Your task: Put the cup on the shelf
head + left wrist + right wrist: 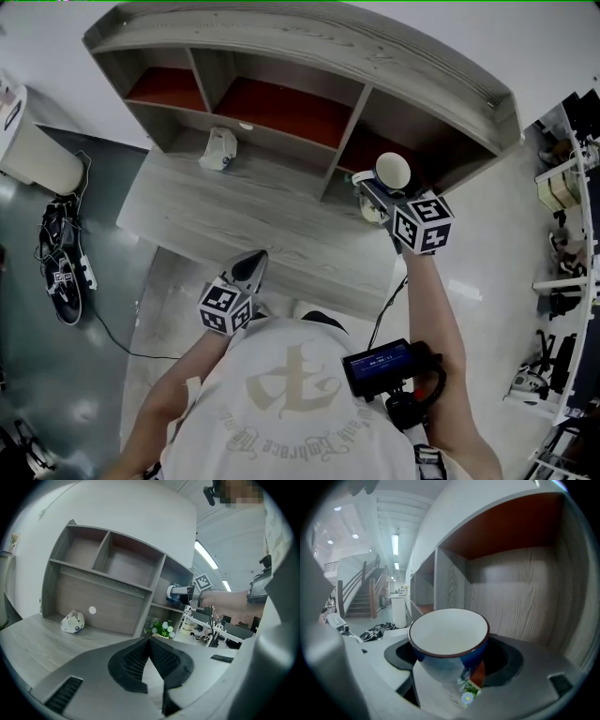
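The right gripper (375, 195) holds the cup (449, 634) at the right compartment of the shelf (309, 56). The left gripper (251, 269) is closed and empty. Next, lowering and release seem due.

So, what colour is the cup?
The cup is blue outside, white inside, with a dark rim; the right gripper view shows it best.

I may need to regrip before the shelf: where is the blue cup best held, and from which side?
Grip the blue cup across its round wall, below the rim, coming level from the side, as the right hand-held gripper does. It sits upright, mouth up, no handle showing, so opposite wall sides likely hold best.
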Available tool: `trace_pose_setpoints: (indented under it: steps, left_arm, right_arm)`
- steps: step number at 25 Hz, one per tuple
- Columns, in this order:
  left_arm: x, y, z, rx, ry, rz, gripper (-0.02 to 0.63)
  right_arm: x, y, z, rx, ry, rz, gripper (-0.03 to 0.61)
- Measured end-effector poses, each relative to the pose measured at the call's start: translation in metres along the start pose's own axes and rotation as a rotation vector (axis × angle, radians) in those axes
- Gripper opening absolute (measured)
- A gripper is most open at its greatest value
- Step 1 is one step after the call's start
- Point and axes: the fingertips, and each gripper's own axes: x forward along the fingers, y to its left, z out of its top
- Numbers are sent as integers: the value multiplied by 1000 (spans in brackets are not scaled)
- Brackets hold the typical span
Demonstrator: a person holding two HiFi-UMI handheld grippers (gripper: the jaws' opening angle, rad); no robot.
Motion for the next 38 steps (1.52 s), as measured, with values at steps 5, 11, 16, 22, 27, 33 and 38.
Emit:
trace_pose_setpoints:
  steps: [5,11,16,22,27,33,38]
  left_arm:
    - [3,6,2,-14,2,-1,2]
    - [7,18,5,-24,1,17,2]
    - [12,22,9,-25,3,21,2]
    - [15,27,7,-34,11,30,2]
    - [15,31,8,-35,13,33,2]
    - [12,35,7,-34,19,38,2]
    - [12,33,6,-33,24,30,3]
  right_arm:
    - [17,-30,9,18,-5,-76,400]
    - [34,-60,2,49,12,-168,400]
    - [49,-76,-9,79,34,-216,400]
    - [63,-86,-12,93,40,-260,402]
    - [70,-91,-10,110,15,-273,403]
    - [66,-94,-10,153,-3,-278,405]
    - [66,-93,-12,165,6,-282,407]
